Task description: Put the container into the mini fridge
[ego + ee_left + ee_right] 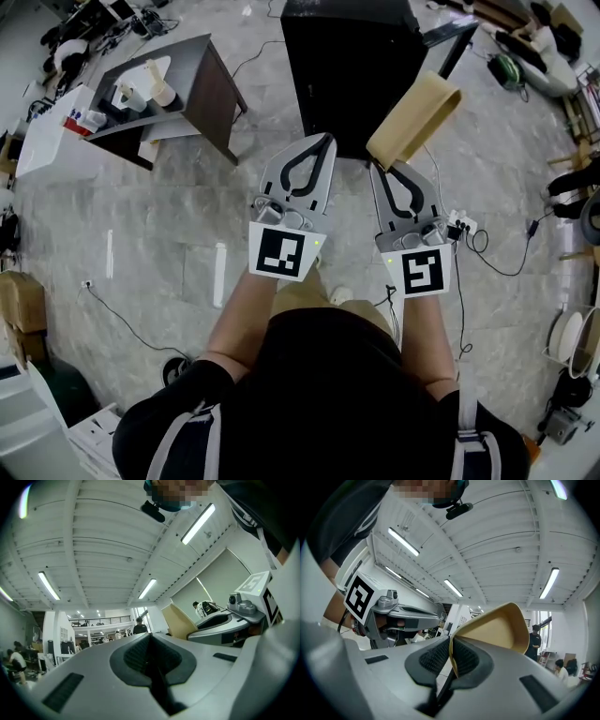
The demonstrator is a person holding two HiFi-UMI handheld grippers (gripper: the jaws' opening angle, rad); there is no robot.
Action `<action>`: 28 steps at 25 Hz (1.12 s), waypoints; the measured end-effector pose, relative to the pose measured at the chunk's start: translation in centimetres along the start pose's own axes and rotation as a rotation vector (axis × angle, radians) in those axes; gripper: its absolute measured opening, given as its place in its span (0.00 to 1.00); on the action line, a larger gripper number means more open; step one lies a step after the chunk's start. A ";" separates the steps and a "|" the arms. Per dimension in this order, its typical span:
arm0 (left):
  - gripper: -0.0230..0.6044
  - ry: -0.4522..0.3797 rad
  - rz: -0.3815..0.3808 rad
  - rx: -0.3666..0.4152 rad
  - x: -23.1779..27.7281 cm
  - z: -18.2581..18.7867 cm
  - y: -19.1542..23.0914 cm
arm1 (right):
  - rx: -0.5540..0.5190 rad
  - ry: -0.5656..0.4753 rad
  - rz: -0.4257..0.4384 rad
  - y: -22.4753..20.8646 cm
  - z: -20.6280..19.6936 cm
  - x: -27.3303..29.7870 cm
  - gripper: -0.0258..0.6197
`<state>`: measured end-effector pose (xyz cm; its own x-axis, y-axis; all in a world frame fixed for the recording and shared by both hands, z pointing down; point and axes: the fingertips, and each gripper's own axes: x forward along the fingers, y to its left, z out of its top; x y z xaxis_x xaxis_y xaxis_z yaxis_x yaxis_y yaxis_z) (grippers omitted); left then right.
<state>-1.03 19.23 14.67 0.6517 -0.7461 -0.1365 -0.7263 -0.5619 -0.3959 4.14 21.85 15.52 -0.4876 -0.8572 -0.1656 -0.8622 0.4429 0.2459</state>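
Now the right gripper (389,169) pinches the container (417,117) rim near the fridge (352,75). The left gripper (325,141) is closed, empty.

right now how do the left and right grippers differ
The left gripper is shut on nothing; the right gripper is shut on the rim of the tan container. In the head view the left gripper angles rightward, the right gripper leftward. Both point toward the black mini fridge.
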 end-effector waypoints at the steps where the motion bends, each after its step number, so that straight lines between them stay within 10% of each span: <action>1: 0.07 0.005 -0.003 0.003 0.9 -0.7 0.7 | 0.000 0.003 0.002 -0.4 -0.6 1.2 0.11; 12: 0.07 0.014 -0.040 -0.012 10.9 -7.3 11.2 | 0.001 0.036 -0.001 -4.6 -5.2 16.1 0.11; 17: 0.07 0.026 -0.064 -0.021 14.7 -10.4 14.6 | -0.218 0.223 0.100 -5.3 -9.2 20.5 0.11; 28: 0.07 0.074 -0.138 -0.100 21.1 -19.8 17.2 | -0.147 0.379 0.122 -5.9 -18.5 26.7 0.11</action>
<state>-4.13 -13.27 22.99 0.7315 -0.6815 -0.0184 -0.6516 -0.6909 -0.3134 -1.25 -8.49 27.31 -0.4759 -0.8491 0.2293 -0.7592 0.5282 0.3803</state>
